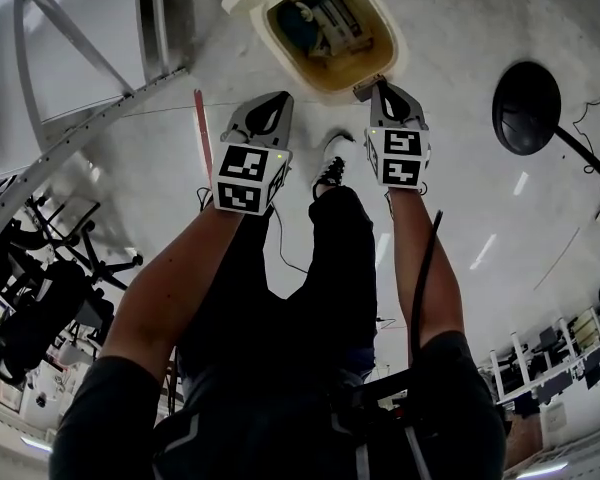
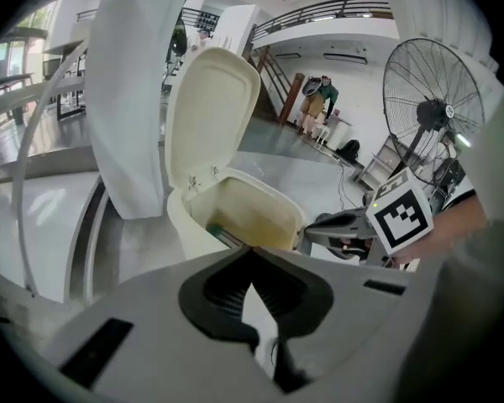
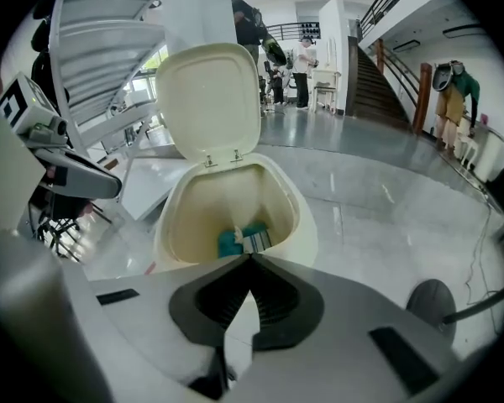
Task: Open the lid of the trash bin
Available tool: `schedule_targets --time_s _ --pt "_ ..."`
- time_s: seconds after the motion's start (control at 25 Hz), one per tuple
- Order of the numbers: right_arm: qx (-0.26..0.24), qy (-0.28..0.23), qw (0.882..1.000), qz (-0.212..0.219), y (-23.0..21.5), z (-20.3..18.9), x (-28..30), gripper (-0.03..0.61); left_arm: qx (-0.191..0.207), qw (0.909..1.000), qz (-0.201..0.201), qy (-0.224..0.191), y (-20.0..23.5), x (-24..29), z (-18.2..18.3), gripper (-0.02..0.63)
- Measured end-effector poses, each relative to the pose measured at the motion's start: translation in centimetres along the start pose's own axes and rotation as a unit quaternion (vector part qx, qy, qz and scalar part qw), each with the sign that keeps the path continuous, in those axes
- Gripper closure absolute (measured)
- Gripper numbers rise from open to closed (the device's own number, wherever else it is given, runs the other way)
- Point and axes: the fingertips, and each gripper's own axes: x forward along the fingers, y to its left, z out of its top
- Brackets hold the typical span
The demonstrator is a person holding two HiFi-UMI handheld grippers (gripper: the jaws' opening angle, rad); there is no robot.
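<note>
Right gripper (image 3: 250, 260): jaws clenched tip to tip, nothing between them. Left gripper (image 2: 252, 254): the same, closed and empty.

Position: in the head view my right gripper (image 1: 375, 84) has its tips at the near rim of the trash bin (image 1: 382, 30), at upper centre of the frame. I cannot confirm contact. My left gripper (image 1: 273, 100) sits lower and to the left, near the bin but apart from it. The right is the nearer tool.

Bearing: the bin lies straight ahead of both grippers. In the right gripper view it fills the centre of the frame just beyond the tips.

The lid (image 3: 208, 99) stands almost upright on two hinge points at the bin's far edge. The hinge line runs left to right across the frame, and the lid's inner face is turned towards me.

Condition: cream plastic, with a yellowed inner wall. A teal item and a small striped carton (image 3: 245, 240) lie at the bottom.

Judgement: the lid is already open. Any further move would be to back away from the rim.
</note>
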Motion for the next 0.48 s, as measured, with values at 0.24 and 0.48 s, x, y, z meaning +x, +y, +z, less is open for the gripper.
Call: schedule_targets --time_s 0.24,0.48 --pt "0.044 0.04 0.998 0.02 0.2 -0.5 0.0 0.552 0.015 0.9998 0.002 -0.009 -0.2 -2.6 2.3 0.607" --pt "0.051 0.088 0.995 0.018 0.0 -0.1 -2.7 0.552 0.016 0.9997 -0.009 -0.019 -1.0 -6.5 5.7 0.607"
